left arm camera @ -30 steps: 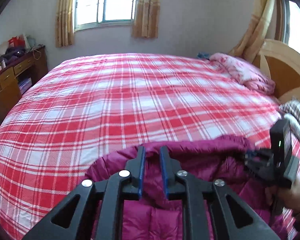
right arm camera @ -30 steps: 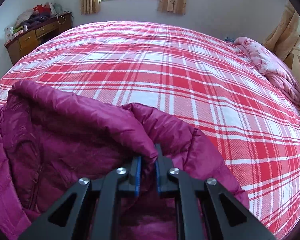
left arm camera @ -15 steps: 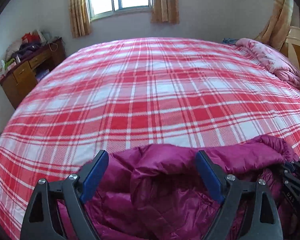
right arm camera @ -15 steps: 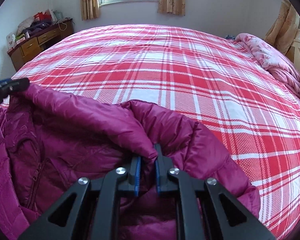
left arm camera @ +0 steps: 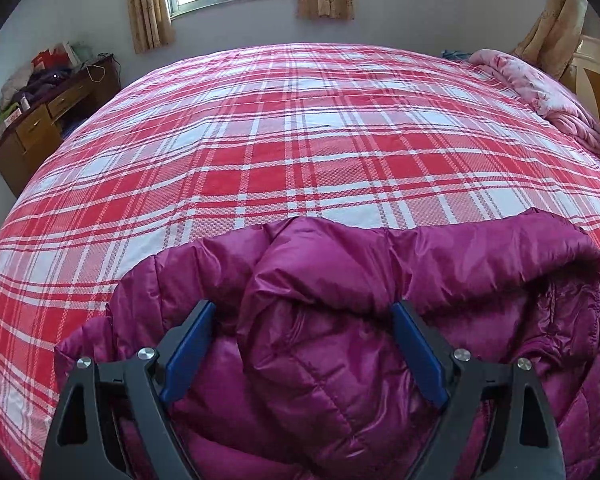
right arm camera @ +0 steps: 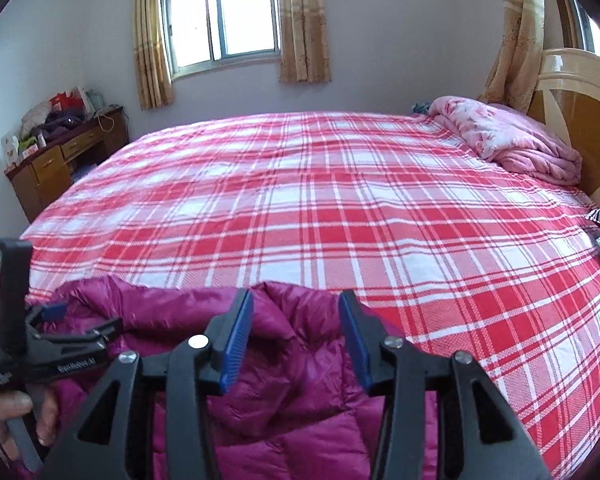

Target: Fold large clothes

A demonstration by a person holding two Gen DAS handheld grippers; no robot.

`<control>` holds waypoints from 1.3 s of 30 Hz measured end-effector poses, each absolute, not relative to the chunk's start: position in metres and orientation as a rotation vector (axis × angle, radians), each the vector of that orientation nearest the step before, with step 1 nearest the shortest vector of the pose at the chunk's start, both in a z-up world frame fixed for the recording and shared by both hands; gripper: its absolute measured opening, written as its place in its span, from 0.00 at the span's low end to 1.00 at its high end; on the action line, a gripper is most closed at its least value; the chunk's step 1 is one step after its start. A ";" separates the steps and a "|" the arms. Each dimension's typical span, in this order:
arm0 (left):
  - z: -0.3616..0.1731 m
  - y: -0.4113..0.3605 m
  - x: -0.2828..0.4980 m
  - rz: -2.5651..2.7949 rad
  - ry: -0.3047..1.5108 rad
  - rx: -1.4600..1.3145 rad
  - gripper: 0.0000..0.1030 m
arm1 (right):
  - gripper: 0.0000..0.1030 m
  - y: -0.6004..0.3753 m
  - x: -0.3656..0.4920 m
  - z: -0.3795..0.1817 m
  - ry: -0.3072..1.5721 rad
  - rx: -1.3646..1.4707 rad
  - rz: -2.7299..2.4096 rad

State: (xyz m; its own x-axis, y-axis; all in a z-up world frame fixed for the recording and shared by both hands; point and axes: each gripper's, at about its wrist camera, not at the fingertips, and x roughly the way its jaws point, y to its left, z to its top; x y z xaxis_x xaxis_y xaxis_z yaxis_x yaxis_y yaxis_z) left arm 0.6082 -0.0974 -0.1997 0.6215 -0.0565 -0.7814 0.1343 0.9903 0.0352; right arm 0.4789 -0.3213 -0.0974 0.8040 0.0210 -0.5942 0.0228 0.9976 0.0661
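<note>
Left wrist: jacket (left arm camera: 340, 320) between splayed left gripper (left arm camera: 302, 320) jaws

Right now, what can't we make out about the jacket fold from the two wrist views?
- Near part of the magenta jacket: cut off by the bottom edge and the black finger frames in both wrist views.
- Sleeves, hem: not tellable, folds bunched.
- Left gripper fingers: right wrist view shows them side-on; its body hides the gap.
- Items on the wooden desk: too small.
- Right gripper: open, pads apart from the fabric.
</note>
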 end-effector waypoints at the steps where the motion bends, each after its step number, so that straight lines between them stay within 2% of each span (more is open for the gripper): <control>1: -0.200 -0.098 0.608 -0.109 0.892 0.097 0.86 | 0.49 -0.314 0.486 -0.097 0.648 0.063 0.018; 5: -0.192 -0.097 0.603 -0.100 0.871 0.094 0.86 | 0.49 -0.291 0.518 -0.116 0.754 0.058 0.074; 9: -0.141 -0.088 0.582 -0.111 0.692 0.009 0.86 | 0.49 -0.287 0.524 -0.142 0.808 0.027 0.069; 12: -0.124 -0.095 0.589 -0.187 0.681 -0.030 0.86 | 0.49 -0.295 0.522 -0.155 0.837 0.057 0.078; 21: -0.196 -0.109 0.619 -0.145 0.883 0.007 0.86 | 0.49 -0.296 0.517 -0.163 0.854 0.051 0.082; 39: -0.219 -0.119 0.626 -0.109 0.925 0.079 0.91 | 0.51 -0.293 0.522 -0.181 0.862 0.039 0.063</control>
